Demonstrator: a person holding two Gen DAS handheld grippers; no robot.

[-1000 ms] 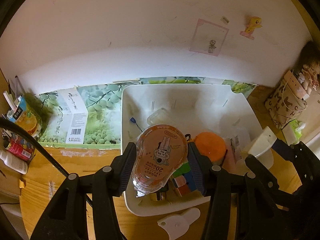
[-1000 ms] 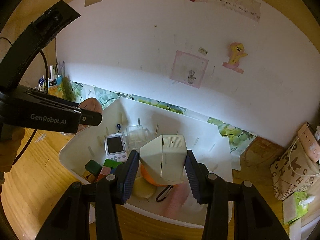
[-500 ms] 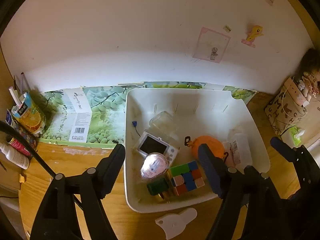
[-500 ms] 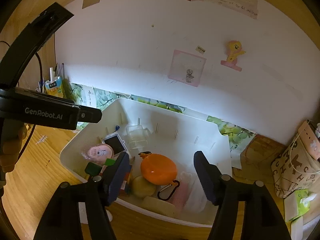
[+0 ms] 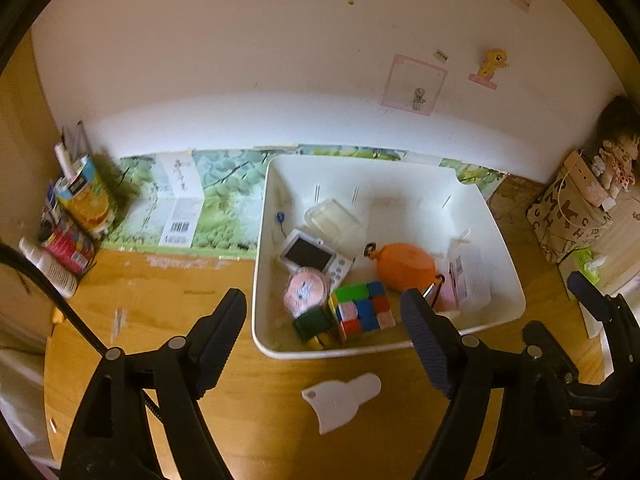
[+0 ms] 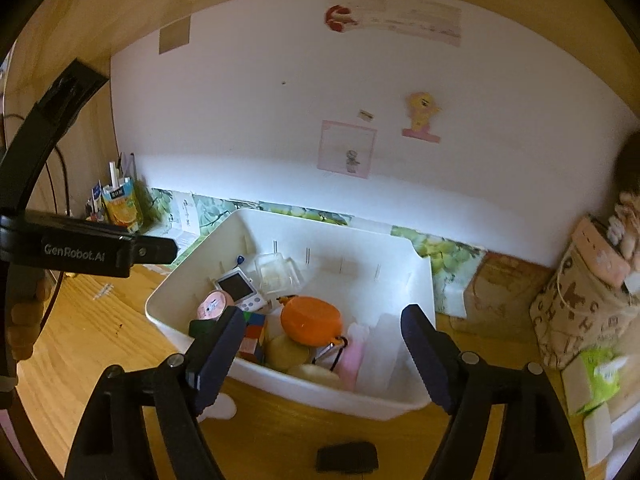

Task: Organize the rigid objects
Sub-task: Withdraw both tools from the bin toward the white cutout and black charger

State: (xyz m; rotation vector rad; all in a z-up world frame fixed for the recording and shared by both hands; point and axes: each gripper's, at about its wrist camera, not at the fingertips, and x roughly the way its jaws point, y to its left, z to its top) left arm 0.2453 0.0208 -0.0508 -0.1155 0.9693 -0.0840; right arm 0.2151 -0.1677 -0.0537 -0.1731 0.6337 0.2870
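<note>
A white bin [image 5: 400, 184] stands on the wooden table against the wall. Inside lie a pink round tape dispenser [image 5: 306, 290], a colour cube [image 5: 362, 312], an orange pouch [image 5: 406, 266], a small white screen device [image 5: 314, 256] and a clear box [image 5: 332, 220]. My left gripper [image 5: 324, 300] hovers above the bin's near left corner, its jaws opening with nothing between them. In the right wrist view my right gripper [image 6: 324, 318] hangs over the bin [image 6: 360, 248], also opening and empty. A cream block [image 6: 316, 374] rests by the near wall beside the orange pouch [image 6: 312, 320].
A flat white plastic piece [image 5: 340, 396] lies on the table in front of the bin. A small black object [image 6: 346, 458] sits near the table's front. A juice carton [image 5: 86, 200] and bottles crowd the left; a patterned bag [image 5: 568, 216] stands right.
Both grippers have let go and opened: the tape dispenser left the left jaws and the cream block left the right jaws, both now in the bin. Both grippers drew back and up.
</note>
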